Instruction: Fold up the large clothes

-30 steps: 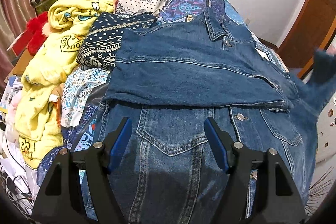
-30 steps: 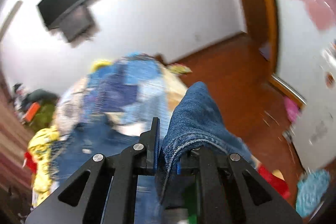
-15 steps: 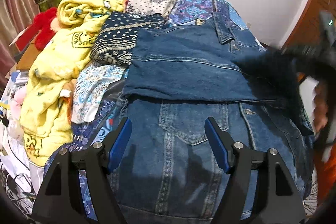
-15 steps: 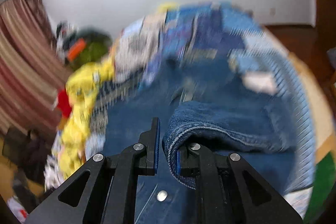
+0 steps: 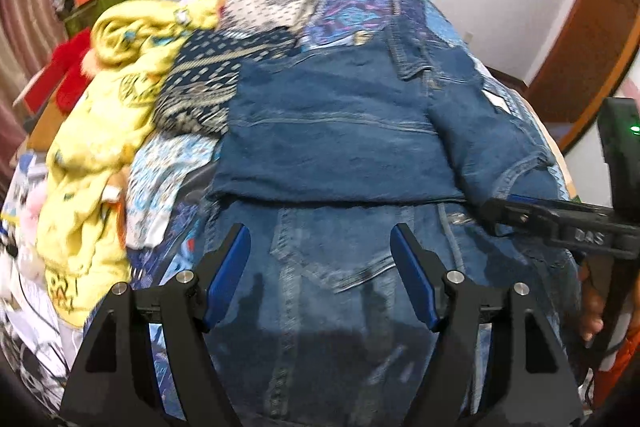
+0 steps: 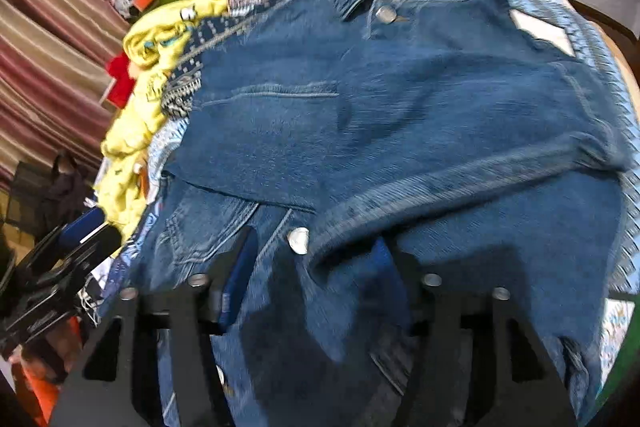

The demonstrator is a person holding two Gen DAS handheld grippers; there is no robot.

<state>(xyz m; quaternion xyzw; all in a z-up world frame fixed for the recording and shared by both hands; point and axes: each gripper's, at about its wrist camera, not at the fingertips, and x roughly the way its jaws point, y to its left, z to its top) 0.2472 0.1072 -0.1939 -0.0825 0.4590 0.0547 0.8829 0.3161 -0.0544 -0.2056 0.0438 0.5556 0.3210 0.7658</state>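
Note:
A blue denim jacket lies front-up on the bed, its left side folded over the chest. My left gripper hovers open over the lower front panel, with nothing between its fingers. The jacket's right sleeve now lies across the body. My right gripper is low over the sleeve's cuff end, beside a metal button. Its jaws are opening, and denim lies loosely between the spread pads. In the left wrist view the right gripper comes in from the right edge, at the cuff.
A yellow fleece garment, a navy patterned cloth and a red plush thing are heaped along the bed's left side. A patchwork quilt covers the bed. A wooden door stands at the right, striped curtains at the left.
My right gripper swung the sleeve in from the bed's right side, lowered it onto the jacket and spread its jaws. My left gripper stayed open over the jacket's lower front.

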